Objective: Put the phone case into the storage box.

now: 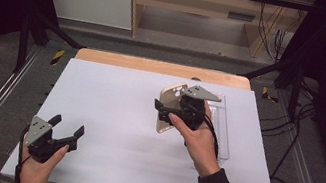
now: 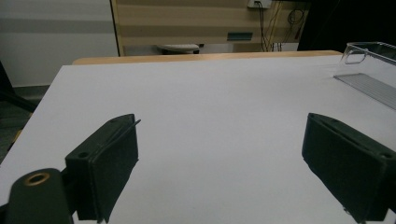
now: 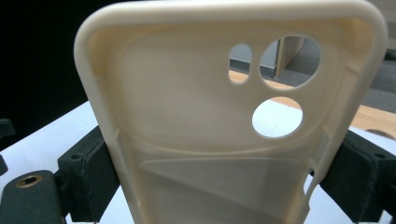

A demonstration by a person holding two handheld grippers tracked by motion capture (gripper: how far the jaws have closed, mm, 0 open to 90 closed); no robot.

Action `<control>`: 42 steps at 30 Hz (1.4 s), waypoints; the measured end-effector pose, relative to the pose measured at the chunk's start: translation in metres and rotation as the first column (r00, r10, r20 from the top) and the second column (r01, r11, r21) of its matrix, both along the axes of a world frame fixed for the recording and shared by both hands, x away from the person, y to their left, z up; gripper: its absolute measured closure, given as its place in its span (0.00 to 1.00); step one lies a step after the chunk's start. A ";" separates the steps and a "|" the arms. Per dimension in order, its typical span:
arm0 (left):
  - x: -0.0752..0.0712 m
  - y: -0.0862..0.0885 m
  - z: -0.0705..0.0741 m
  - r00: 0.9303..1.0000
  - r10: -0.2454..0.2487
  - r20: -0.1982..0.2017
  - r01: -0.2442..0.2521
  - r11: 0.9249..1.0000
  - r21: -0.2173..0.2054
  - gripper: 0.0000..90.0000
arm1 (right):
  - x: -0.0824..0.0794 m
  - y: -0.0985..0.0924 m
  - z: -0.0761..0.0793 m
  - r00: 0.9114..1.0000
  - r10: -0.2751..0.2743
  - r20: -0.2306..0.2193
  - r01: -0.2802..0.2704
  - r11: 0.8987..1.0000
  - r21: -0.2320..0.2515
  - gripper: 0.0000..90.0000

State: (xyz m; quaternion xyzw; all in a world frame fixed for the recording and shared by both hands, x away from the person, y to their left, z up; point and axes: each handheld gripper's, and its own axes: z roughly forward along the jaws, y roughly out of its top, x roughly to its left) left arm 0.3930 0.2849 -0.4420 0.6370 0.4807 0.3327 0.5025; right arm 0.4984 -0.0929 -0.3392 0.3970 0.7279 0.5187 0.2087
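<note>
A cream phone case (image 1: 168, 108) with round camera holes stands on edge above the middle-right of the white sheet, clamped by its long sides in my right gripper (image 1: 168, 114). In the right gripper view the phone case (image 3: 224, 121) shows its hollow inside, with a black pad pressed against each side. My left gripper (image 1: 66, 130) sits low at the sheet's front left corner, held in a hand. Its jaws stand wide apart around bare sheet, as the left gripper (image 2: 219, 172) view shows.
A clear plastic tray (image 1: 221, 127) lies on the white sheet (image 1: 111, 113) just right of the right hand; the tray (image 2: 369, 70) also appears at the right edge of the left gripper view. Beyond the sheet is the wooden table edge (image 1: 155, 66), with metal rails at both sides.
</note>
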 end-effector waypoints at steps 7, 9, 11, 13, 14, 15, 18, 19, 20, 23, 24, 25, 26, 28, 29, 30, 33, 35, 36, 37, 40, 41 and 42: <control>0.001 0.002 -0.002 1.000 0.004 -0.004 -0.004 1.000 -0.001 0.11 | 0.010 -0.012 0.015 1.000 -0.029 0.008 0.029 1.000 0.008 0.12; 0.001 0.002 -0.002 1.000 0.004 -0.005 -0.004 1.000 0.000 0.11 | 0.012 -0.017 0.021 0.998 -0.061 0.018 0.061 0.998 0.011 0.12; 0.001 0.001 -0.002 1.000 0.004 -0.006 -0.004 1.000 0.002 0.11 | 0.014 -0.022 0.027 0.996 -0.091 0.025 0.091 0.996 0.013 0.12; 0.001 0.001 -0.002 1.000 0.003 -0.007 -0.003 1.000 0.005 0.11 | 0.017 -0.026 0.032 0.991 -0.125 0.036 0.125 0.992 0.013 0.12; 0.001 0.001 -0.002 1.000 0.003 -0.006 -0.003 1.000 0.004 0.11 | 0.018 -0.029 0.034 0.990 -0.139 0.037 0.139 0.990 0.015 0.12; 0.001 0.001 -0.002 1.000 0.005 -0.005 -0.005 1.000 0.002 0.11 | 0.020 -0.031 0.036 0.987 -0.156 0.042 0.155 0.988 0.019 0.12; 0.001 0.002 -0.002 1.000 0.006 -0.004 -0.005 1.000 0.000 0.11 | 0.024 -0.038 0.041 0.978 -0.203 0.048 0.202 0.979 0.029 0.12; 0.001 0.002 -0.002 1.000 0.006 -0.005 -0.006 1.000 0.000 0.11 | 0.026 -0.040 0.042 0.975 -0.217 0.051 0.215 0.976 0.030 0.12; 0.001 0.002 -0.003 1.000 0.007 -0.007 -0.007 1.000 -0.001 0.11 | 0.027 -0.043 0.042 0.972 -0.229 0.051 0.227 0.973 0.032 0.12; 0.001 0.002 -0.002 1.000 0.006 -0.007 -0.006 1.000 -0.002 0.11 | 0.031 -0.049 0.042 0.965 -0.258 0.050 0.256 0.966 0.033 0.12; 0.001 0.002 -0.002 1.000 0.006 -0.007 -0.006 1.000 -0.002 0.11 | 0.032 -0.051 0.042 0.962 -0.270 0.049 0.269 0.963 0.031 0.12; 0.001 0.002 -0.002 1.000 0.006 -0.007 -0.006 1.000 -0.002 0.11 | 0.033 -0.053 0.041 0.959 -0.280 0.053 0.279 0.960 0.026 0.12; 0.001 0.002 -0.003 1.000 0.005 -0.007 -0.005 1.000 -0.002 0.11 | 0.034 -0.055 0.041 0.956 -0.289 0.053 0.288 0.957 0.028 0.12; 0.001 0.002 -0.003 1.000 0.004 -0.008 -0.004 1.000 -0.001 0.11 | 0.035 -0.058 0.039 0.949 -0.311 0.054 0.310 0.951 0.026 0.12; 0.001 0.001 -0.003 1.000 0.003 -0.008 -0.003 1.000 0.000 0.11 | 0.036 -0.060 0.039 0.945 -0.323 0.056 0.322 0.946 0.026 0.12; 0.001 0.001 -0.003 1.000 0.001 -0.008 -0.001 1.000 0.002 0.11 | 0.037 -0.061 0.038 0.941 -0.334 0.056 0.333 0.943 0.025 0.12; 0.001 0.001 -0.003 1.000 0.001 -0.008 -0.001 1.000 0.002 0.11 | 0.039 -0.065 0.035 0.930 -0.362 0.057 0.361 0.932 0.021 0.12; 0.001 0.001 -0.003 1.000 0.001 -0.008 -0.001 1.000 0.002 0.11 | 0.040 -0.069 0.034 0.923 -0.380 0.057 0.379 0.925 0.023 0.12; 0.001 0.001 -0.003 1.000 0.002 -0.009 -0.002 1.000 0.000 0.11 | 0.041 -0.070 0.033 0.921 -0.387 0.055 0.386 0.922 0.024 0.12; 0.001 0.001 -0.003 1.000 0.001 -0.010 -0.001 1.000 0.000 0.11 | 0.041 -0.072 0.032 0.918 -0.393 0.053 0.392 0.920 0.024 0.12; 0.001 0.001 -0.003 1.000 -0.001 -0.009 0.001 1.000 0.002 0.11 | 0.042 -0.077 0.031 0.911 -0.408 0.053 0.407 0.913 0.026 0.12; 0.001 0.001 -0.003 1.000 -0.002 -0.009 0.002 1.000 0.002 0.11 | 0.042 -0.078 0.031 0.908 -0.415 0.055 0.414 0.910 0.029 0.12; 0.001 0.001 -0.003 1.000 -0.001 -0.009 0.002 1.000 0.002 0.11 | 0.042 -0.079 0.031 0.906 -0.420 0.057 0.419 0.908 0.031 0.12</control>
